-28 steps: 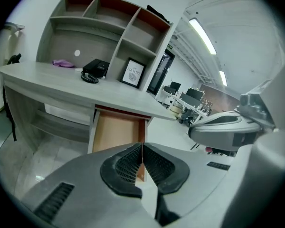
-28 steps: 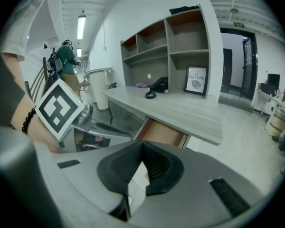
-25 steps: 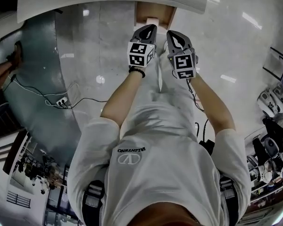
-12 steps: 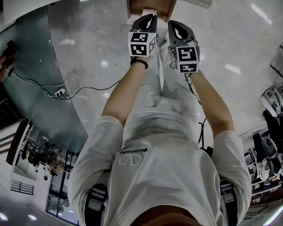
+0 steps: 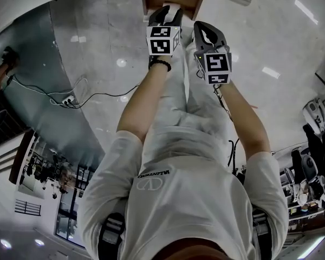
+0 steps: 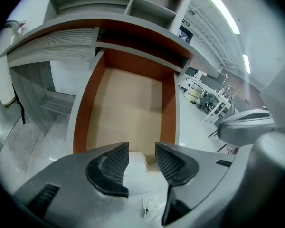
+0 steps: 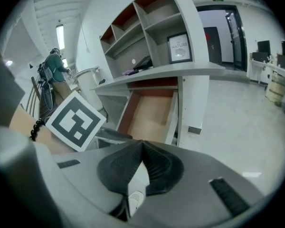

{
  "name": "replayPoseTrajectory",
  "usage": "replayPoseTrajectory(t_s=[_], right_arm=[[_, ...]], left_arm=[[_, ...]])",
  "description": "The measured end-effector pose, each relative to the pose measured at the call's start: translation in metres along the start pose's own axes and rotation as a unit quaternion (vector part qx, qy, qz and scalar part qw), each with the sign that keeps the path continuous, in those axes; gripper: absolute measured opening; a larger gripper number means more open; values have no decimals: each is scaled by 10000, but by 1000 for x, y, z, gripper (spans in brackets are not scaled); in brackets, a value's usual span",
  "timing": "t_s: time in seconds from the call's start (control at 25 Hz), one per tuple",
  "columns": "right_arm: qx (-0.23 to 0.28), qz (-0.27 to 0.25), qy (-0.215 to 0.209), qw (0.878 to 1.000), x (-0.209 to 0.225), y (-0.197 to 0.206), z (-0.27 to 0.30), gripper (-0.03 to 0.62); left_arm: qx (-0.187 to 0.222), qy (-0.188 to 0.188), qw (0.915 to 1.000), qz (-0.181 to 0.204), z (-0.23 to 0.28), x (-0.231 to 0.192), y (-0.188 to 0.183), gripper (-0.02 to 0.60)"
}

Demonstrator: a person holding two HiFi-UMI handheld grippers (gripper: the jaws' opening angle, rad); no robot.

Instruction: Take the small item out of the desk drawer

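Small white item (image 6: 134,165) in the drawer (image 6: 126,103), between the left gripper (image 6: 141,150)'s just-parted, released fingers (image 6: 111,167); right gripper (image 7: 141,148) clenched, empty.

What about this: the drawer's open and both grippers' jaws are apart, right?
Only the left gripper has them apart: they have just been opening, a white item showing between them, ungripped. The right gripper has its jaws together, as the right gripper view shows. The drawer is open.
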State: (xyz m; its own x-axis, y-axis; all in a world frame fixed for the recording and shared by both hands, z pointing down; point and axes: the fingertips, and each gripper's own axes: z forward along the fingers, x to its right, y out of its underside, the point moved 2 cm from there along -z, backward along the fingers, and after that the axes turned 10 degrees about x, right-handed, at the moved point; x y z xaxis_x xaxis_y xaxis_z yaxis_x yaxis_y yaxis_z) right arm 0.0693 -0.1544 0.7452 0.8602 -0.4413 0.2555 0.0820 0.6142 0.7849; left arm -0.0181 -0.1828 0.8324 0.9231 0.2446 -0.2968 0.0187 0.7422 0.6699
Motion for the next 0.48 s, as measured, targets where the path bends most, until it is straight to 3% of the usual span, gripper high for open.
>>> replayPoseTrajectory(t_s=[0.36,0.48], right_arm=[[23,217,84,9997,3,11,2,2],[25,219,65,9997,2,13,1,2]], left_arm=[[-655,-440,9967,214,17,-11,19,413],[-844,-528,9948,205,22,-12,24,436]])
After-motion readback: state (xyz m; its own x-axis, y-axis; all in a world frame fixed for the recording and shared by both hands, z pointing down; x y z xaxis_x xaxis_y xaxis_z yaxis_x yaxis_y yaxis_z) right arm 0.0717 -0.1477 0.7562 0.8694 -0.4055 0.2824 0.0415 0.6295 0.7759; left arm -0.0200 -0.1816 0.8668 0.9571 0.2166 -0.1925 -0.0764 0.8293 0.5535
